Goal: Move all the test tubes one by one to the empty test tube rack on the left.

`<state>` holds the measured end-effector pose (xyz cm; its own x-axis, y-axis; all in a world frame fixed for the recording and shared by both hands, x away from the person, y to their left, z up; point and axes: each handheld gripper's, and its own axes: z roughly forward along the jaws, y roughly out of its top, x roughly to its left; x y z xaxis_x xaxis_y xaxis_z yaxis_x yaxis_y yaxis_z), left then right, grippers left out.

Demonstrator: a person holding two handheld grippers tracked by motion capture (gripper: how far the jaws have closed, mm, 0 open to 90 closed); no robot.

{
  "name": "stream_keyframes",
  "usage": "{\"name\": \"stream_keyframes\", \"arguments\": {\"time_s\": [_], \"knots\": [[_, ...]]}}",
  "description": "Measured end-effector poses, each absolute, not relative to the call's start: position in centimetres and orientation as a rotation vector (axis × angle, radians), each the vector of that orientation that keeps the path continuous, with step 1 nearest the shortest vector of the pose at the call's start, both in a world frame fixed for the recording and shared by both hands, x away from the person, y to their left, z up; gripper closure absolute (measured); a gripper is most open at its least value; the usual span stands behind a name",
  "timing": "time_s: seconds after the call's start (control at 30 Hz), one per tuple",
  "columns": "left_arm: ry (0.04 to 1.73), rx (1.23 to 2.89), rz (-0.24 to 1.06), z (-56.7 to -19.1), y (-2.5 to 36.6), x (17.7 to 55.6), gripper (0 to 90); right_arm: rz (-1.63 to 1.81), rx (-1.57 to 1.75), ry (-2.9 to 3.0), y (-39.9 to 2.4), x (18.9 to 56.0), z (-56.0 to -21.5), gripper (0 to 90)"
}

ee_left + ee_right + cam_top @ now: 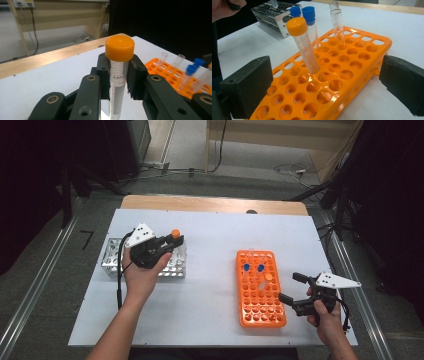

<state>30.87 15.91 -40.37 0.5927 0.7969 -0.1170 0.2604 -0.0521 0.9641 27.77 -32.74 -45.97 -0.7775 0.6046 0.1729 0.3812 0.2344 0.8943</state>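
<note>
My left gripper (170, 242) is shut on a clear tube with an orange cap (175, 233), held upright above the right end of the metal rack (112, 256). In the left gripper view both pads clamp the tube (119, 48) just under its cap. The orange rack (260, 290) lies at centre right. It holds an orange-capped tube (303, 47), two blue-capped tubes (308, 15) and two open clear tubes (337, 22). My right gripper (292, 287) stands open beside the rack's right edge, with nothing between its jaws.
The white tabletop (210, 235) has a wooden strip (210, 204) along its far edge. The metal rack (274, 17) stands at the left. Cables and dark stands lie on the floor beyond the table.
</note>
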Motion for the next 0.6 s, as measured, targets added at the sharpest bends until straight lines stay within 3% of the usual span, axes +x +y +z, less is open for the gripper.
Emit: {"name": "stream_keyframes", "arguments": {"time_s": [0.3,0.6], "knots": [[0.965,1.587,0.639,-40.6,16.0,33.0,75.0,1.573,0.941,2.294,-32.8,27.9,-46.2,0.0],[1.015,1.578,0.639,-41.6,16.1,35.2,75.0,1.565,0.943,2.298,-32.8,28.0,-46.3,0.0]]}}
